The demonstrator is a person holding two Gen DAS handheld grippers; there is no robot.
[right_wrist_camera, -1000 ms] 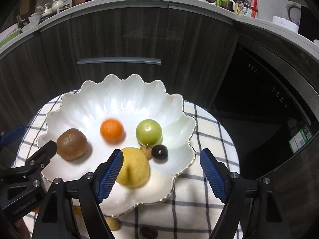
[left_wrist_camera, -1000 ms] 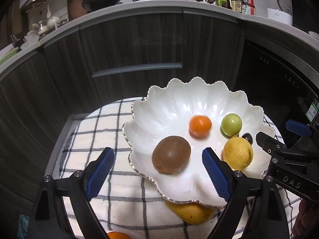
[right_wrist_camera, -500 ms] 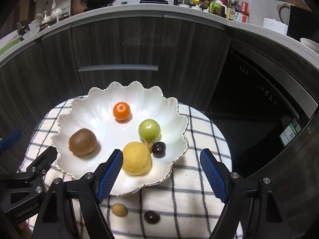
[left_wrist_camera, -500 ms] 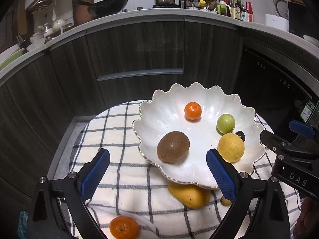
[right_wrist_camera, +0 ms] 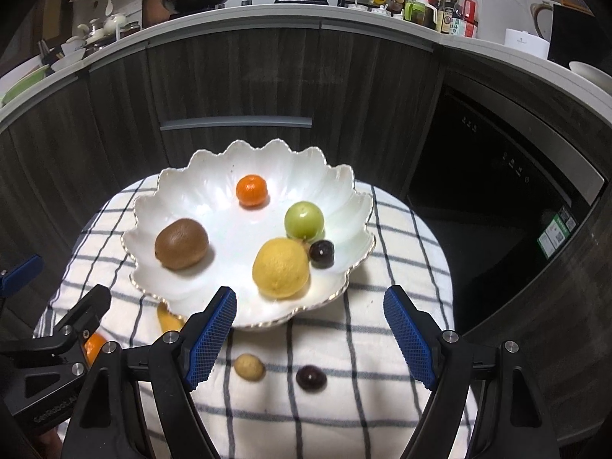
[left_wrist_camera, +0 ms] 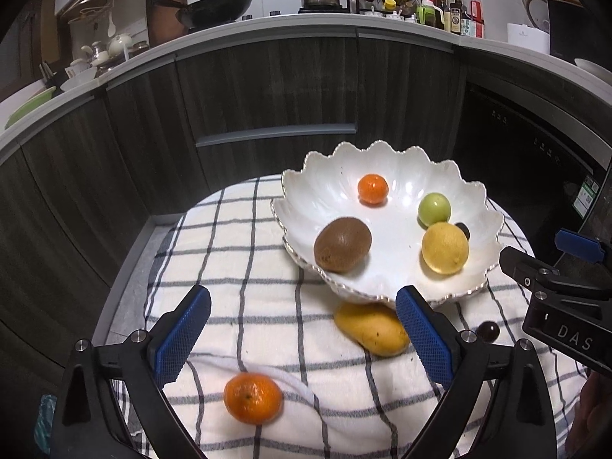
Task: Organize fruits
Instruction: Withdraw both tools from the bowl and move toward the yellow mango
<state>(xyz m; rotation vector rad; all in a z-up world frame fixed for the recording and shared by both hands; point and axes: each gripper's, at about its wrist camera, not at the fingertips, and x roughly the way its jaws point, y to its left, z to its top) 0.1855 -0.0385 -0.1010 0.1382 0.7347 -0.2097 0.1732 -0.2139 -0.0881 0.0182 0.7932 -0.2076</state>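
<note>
Compared with a second ago, both grippers are seen farther back from the white scalloped ceramic bowl (left_wrist_camera: pixel 386 206), and more of the white cloth with dark grid lines (left_wrist_camera: pixel 244 267) is now exposed. The left gripper (left_wrist_camera: pixel 302 334) is spread a little wider than before and nothing is held between its blue pads. The right gripper (right_wrist_camera: pixel 310 334) is kept at the same wide spread, also empty.

In the bowl are found a brown fuzzy kiwi (left_wrist_camera: pixel 342 244), a small orange mandarin (left_wrist_camera: pixel 373 189), a round green plum-like fruit (left_wrist_camera: pixel 434 209), a yellow lemon (left_wrist_camera: pixel 445 248) and a dark round grape (right_wrist_camera: pixel 321 253). Outside it, on the cloth, are left a second orange mandarin (left_wrist_camera: pixel 252 397), an elongated yellow mango (left_wrist_camera: pixel 373 329) partly tucked under the bowl's near rim, a small tan round fruit (right_wrist_camera: pixel 249 367) and another dark grape (right_wrist_camera: pixel 311 377). A placement is judged finished and the next pick is being set up.

The loose mandarin is surrounded by open cloth and can be approached freely. The mango is crowded by the overhanging rim. The two small fruits lie close together, near the cloth's front edge.
</note>
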